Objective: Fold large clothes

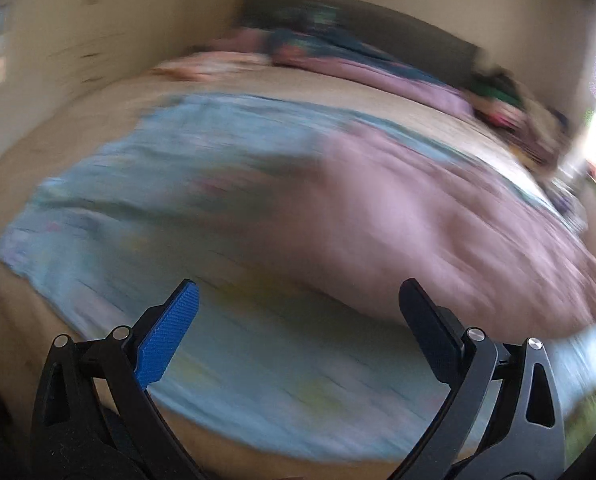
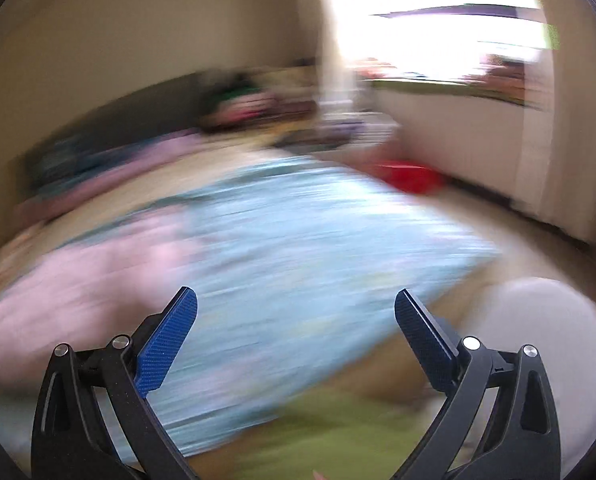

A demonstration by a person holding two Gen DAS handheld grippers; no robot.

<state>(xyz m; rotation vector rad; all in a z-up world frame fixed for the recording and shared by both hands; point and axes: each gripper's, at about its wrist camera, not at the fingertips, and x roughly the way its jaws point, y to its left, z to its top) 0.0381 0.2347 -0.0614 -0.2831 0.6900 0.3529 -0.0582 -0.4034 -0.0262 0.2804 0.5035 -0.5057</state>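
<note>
Both views are motion-blurred. A large light-blue cloth (image 1: 146, 208) lies spread on a beige bed (image 1: 258, 92), with a pink garment (image 1: 437, 232) lying over its right part. My left gripper (image 1: 298, 296) is open and empty above the cloth's near edge. In the right wrist view the blue cloth (image 2: 317, 240) lies ahead with the pink garment (image 2: 78, 288) at its left. My right gripper (image 2: 296, 300) is open and empty above the cloth's near part.
Pillows and piled bedding (image 1: 337, 60) lie at the dark headboard. A clutter of clothes (image 1: 509, 112) sits at the far right corner. A red object (image 2: 409, 176) lies by the wall under a bright window (image 2: 437, 20). Something green (image 2: 337, 432) lies near the cloth's front edge.
</note>
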